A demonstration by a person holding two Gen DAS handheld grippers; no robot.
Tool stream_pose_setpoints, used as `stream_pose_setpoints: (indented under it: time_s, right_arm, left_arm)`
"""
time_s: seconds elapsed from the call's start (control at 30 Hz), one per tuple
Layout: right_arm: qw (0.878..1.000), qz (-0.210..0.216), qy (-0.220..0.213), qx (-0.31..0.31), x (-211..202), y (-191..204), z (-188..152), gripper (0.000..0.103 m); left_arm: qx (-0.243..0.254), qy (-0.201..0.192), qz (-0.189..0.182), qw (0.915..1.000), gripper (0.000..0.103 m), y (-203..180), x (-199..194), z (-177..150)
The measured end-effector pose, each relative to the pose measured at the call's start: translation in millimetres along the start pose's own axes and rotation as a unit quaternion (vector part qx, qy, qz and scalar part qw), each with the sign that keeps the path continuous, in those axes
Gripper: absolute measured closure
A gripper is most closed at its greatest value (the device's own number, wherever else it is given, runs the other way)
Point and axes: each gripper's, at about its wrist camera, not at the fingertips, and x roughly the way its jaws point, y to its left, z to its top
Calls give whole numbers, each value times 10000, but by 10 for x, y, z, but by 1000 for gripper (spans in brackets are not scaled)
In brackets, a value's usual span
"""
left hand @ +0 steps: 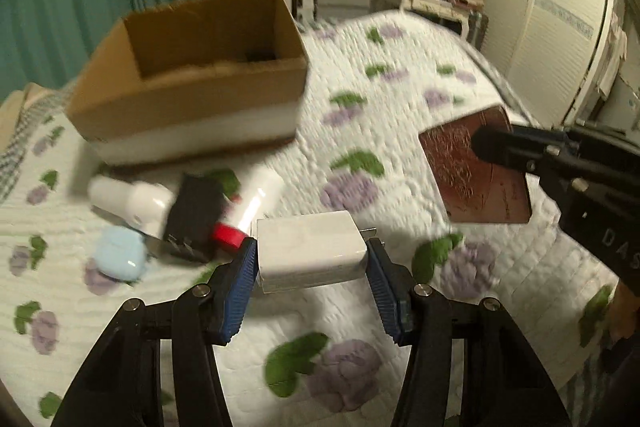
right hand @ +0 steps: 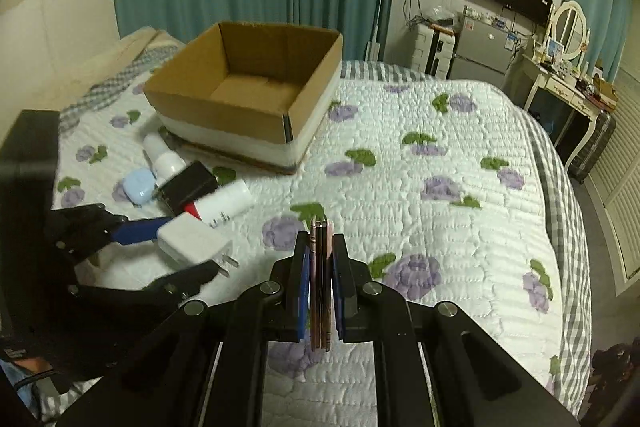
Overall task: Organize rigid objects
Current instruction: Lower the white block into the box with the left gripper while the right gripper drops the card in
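Two grippers each hold one thing above the bed (right hand: 460, 187). The left gripper (left hand: 312, 259) has its blue pads pressed on both sides of the white charger (left hand: 310, 251), so it cannot slip. The right gripper (right hand: 320, 267) is squeezed tight on a thin pink case (right hand: 320, 267), held on its edge. The open cardboard box (right hand: 248, 91) sits near the head end of the bed, probably where they go. A white bottle (right hand: 226, 201), black block (right hand: 186, 187) and blue case (right hand: 138, 185) lie just beside it.
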Motion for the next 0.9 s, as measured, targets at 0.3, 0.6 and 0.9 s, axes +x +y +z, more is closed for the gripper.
stream_pose_setpoints:
  time_s: [0.3,0.6,0.9]
  right_arm:
    - [9964,34,-759,-375,-154,205,776,94]
    - [9941,190,-945,-493,270,355,1402,94]
    - [9962,327,-608,-537,845,448,1465,94]
  left_arm:
    - [-214,-949,381,9945,48,504,-492,692]
    - [-210,-1151,960,9885,48,1105,-156,1305]
    - [-147,-1070,845,9906,46,1315,483,1132]
